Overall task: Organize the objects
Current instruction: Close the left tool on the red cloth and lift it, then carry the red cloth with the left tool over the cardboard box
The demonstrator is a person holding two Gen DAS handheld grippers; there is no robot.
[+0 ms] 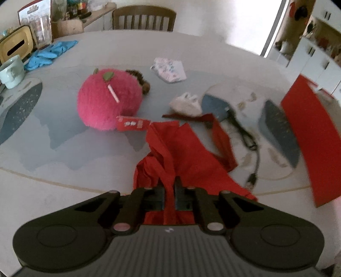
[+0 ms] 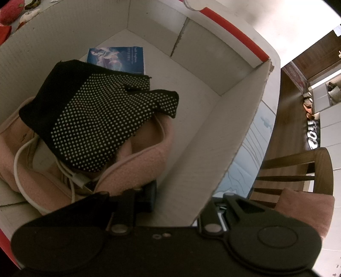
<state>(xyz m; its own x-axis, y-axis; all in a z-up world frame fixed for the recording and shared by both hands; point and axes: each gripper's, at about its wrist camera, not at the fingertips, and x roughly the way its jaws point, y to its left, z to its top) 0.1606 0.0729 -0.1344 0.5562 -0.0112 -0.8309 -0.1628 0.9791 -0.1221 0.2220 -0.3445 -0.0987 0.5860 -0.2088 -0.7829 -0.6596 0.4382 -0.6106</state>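
Crumpled red cloth bag (image 1: 183, 153), straps trailing

A wooden chair (image 1: 144, 18) stands behind the table (image 1: 64, 170).

Both grippers (image 1: 169, 192) (image 2: 181, 204): matte black, round pivot discs, silver screws.

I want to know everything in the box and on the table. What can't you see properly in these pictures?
- Under the black glove, right wrist view: it covers much of the pink slipper.
- Blue card, same view: its print is too small to read, and the glove hides its lower edge.
- Red cloth, left wrist view: the left gripper hides its near end.
- Black cable: motion-blurred.
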